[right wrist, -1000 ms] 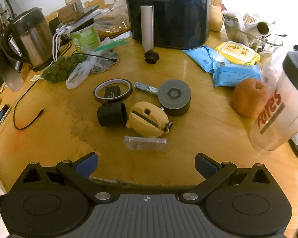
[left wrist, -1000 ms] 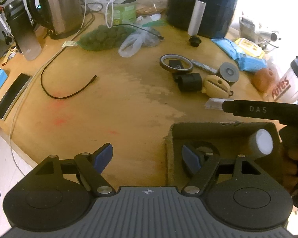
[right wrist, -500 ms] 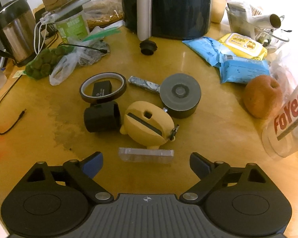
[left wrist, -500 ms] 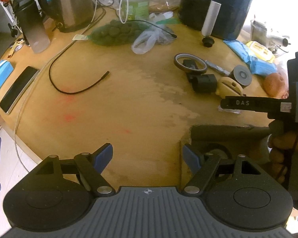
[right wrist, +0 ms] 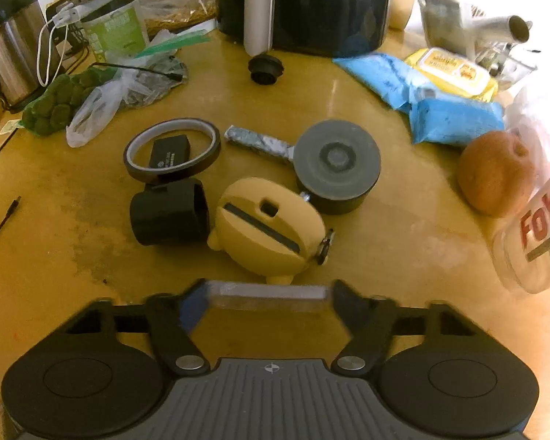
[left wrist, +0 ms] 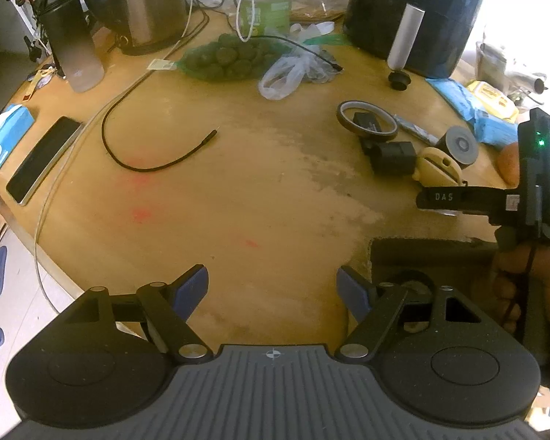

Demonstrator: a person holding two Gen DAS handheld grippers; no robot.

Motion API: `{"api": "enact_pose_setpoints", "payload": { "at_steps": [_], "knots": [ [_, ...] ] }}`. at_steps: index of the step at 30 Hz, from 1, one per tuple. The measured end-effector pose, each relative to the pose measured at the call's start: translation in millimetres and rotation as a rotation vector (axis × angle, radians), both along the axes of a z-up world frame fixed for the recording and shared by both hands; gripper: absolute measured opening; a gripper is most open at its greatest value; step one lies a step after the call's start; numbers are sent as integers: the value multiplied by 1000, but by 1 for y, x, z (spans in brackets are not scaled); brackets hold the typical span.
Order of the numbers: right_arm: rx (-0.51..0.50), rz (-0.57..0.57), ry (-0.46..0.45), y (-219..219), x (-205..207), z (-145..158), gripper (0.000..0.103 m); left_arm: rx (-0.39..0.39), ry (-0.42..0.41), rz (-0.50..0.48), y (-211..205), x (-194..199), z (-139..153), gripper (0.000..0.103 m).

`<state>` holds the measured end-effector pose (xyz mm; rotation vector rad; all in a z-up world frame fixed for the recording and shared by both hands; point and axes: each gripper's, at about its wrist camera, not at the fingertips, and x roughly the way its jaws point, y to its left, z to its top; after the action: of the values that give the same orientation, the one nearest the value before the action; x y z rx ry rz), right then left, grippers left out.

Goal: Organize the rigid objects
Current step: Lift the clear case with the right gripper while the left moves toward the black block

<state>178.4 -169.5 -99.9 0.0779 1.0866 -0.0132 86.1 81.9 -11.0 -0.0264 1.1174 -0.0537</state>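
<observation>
A clear plastic case (right wrist: 267, 295) lies on the wooden table between the fingers of my right gripper (right wrist: 267, 299), which is open around it; whether the pads touch it I cannot tell. Just beyond lie a yellow pig-shaped case (right wrist: 271, 227), a black cylinder (right wrist: 168, 216), a tape ring (right wrist: 172, 150) with a small black box inside, a grey round lid (right wrist: 335, 165) and a foil-wrapped bar (right wrist: 256, 143). My left gripper (left wrist: 273, 289) is open and empty above the table's near edge, next to a dark felt tray (left wrist: 429, 253). The right gripper's body (left wrist: 469, 200) shows in the left wrist view.
A black air fryer (right wrist: 304, 3) stands at the back with a black knob (right wrist: 266, 68) in front. Kettle (left wrist: 146, 3), bottle (left wrist: 69, 33), phone (left wrist: 42, 157) and black cable (left wrist: 146, 161) lie left. Blue packets (right wrist: 454, 117), an apple (right wrist: 495, 172) and a plastic jar (right wrist: 542, 227) lie right.
My right gripper has moved forward and down until the clear case sits between its fingers. My left gripper has drawn back and up, away from the felt tray.
</observation>
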Motion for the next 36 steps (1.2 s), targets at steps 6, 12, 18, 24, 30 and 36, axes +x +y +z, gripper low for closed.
{"api": "enact_pose_setpoints", "payload": {
  "at_steps": [6, 12, 18, 24, 30, 36],
  "knots": [
    [22, 24, -4, -2, -2, 6, 70, -2, -7, -10, -4, 5, 2, 77],
    [47, 42, -15, -7, -9, 18, 70, -3, -15, -38, -14, 8, 4, 77],
    [76, 43, -40, -18, -17, 35, 70, 2, -28, -73, -24, 12, 6, 77],
    [102, 31, -68, -33, -25, 51, 70, 12, -47, -111, -33, 18, 10, 77],
    [115, 23, -87, -45, -32, 63, 70, 37, -69, -166, -44, 26, 11, 77],
    [118, 12, -95, -56, -40, 72, 70, 66, -97, -239, -58, 34, 14, 77]
  ]
}}
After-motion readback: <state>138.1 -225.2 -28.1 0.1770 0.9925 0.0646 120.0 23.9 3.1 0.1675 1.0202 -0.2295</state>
